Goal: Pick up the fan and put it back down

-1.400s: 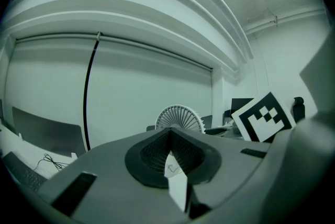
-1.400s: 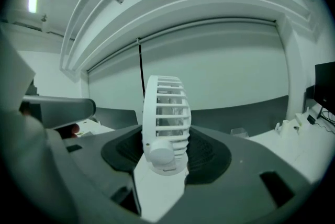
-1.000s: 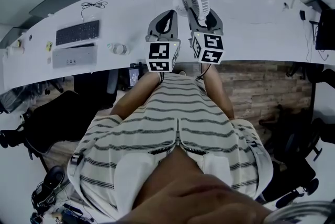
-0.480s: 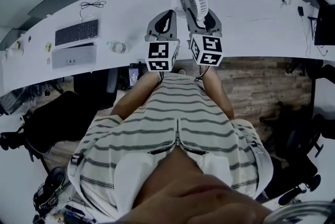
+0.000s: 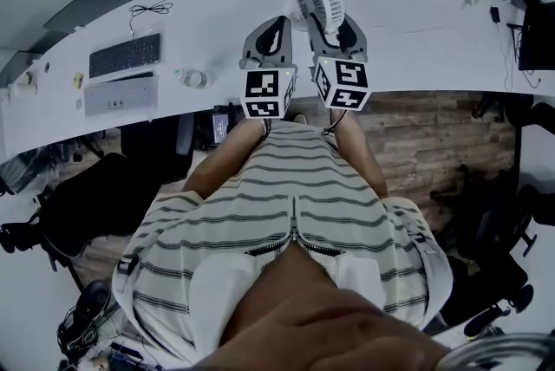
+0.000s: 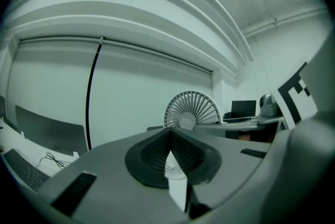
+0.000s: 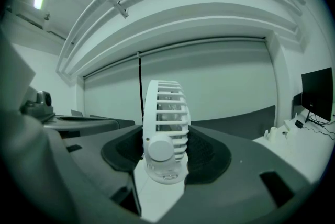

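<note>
right gripper clenched on the small white plastic caged fan, which sits edge-on between its pads. left gripper jaws together, empty, just beside. fan is over the curved white desk; possibly lifted, base contact unclear.

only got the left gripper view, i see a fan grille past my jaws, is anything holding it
Observer: Yes. The right gripper is shut on the fan, one jaw on each side of its body.
Operator: which way does the fan face in that grip
Observer: Edge-on to the right gripper view, upright, with its round knob toward that camera.
Operator: is my left gripper on it too
Observer: No. In the head view the left gripper sits beside the fan, jaws together on nothing.
Operator: anything else on the desk
Observer: A keyboard lies far to the left on the white desk.
</note>
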The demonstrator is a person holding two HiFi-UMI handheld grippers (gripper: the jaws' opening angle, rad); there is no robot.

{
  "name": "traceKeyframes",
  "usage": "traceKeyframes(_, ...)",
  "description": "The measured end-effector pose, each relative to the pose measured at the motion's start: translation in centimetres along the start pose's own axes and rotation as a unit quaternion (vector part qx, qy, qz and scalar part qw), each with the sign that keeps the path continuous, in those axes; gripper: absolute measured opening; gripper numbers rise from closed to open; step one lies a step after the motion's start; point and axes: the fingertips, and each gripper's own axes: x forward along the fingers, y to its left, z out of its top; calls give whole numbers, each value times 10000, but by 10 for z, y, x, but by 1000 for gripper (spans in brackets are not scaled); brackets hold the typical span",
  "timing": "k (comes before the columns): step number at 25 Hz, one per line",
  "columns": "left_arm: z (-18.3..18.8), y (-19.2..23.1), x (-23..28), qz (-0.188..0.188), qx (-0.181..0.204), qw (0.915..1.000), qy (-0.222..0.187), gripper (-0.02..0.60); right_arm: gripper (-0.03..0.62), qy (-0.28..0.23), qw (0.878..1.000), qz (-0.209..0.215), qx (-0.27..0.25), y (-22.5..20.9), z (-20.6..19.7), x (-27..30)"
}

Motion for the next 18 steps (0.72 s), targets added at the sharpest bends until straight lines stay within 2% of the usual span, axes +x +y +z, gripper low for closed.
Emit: traceKeyframes(18,-2,8,-1,-45,10,10000,22,8,227,23,10000,-36,-53,1,0,9)
